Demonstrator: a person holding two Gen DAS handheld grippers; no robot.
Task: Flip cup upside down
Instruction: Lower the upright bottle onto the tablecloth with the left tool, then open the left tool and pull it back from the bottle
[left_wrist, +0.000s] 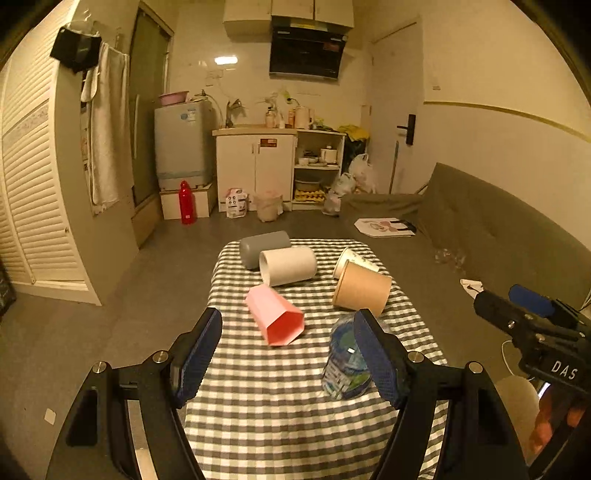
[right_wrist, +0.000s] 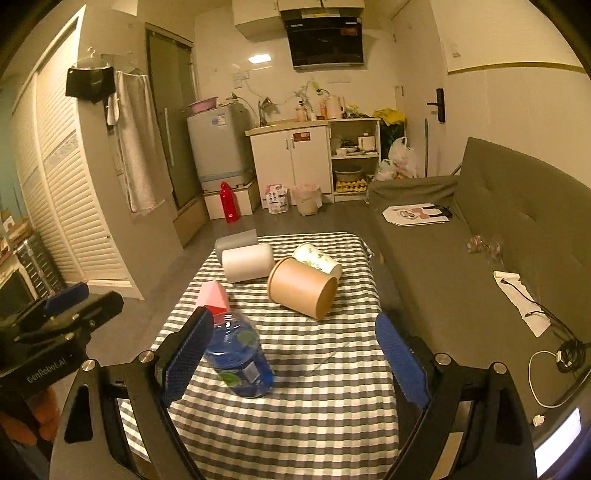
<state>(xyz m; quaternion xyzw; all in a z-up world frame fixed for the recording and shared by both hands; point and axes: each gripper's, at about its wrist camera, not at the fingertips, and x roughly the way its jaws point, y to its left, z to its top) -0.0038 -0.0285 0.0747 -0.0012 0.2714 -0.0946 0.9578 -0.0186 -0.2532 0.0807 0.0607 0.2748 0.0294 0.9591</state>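
Your left gripper (left_wrist: 288, 354) and right gripper (right_wrist: 295, 354) both gape, empty. Nearest on the checked cloth (left_wrist: 277, 398) lies one clear blue-printed cup (left_wrist: 345, 363), then a faceted pink (left_wrist: 275, 315), smooth kraft (left_wrist: 362, 290), white (left_wrist: 288, 266), grey and printed paper cups: six, all tipped.

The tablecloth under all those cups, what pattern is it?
The tablecloth is a grey-and-white check, clearest in the left wrist view.

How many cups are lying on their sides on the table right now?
5: grey cup at far left, white cup beside it, printed paper cup far right, brown paper cup before it, pink cup nearest.
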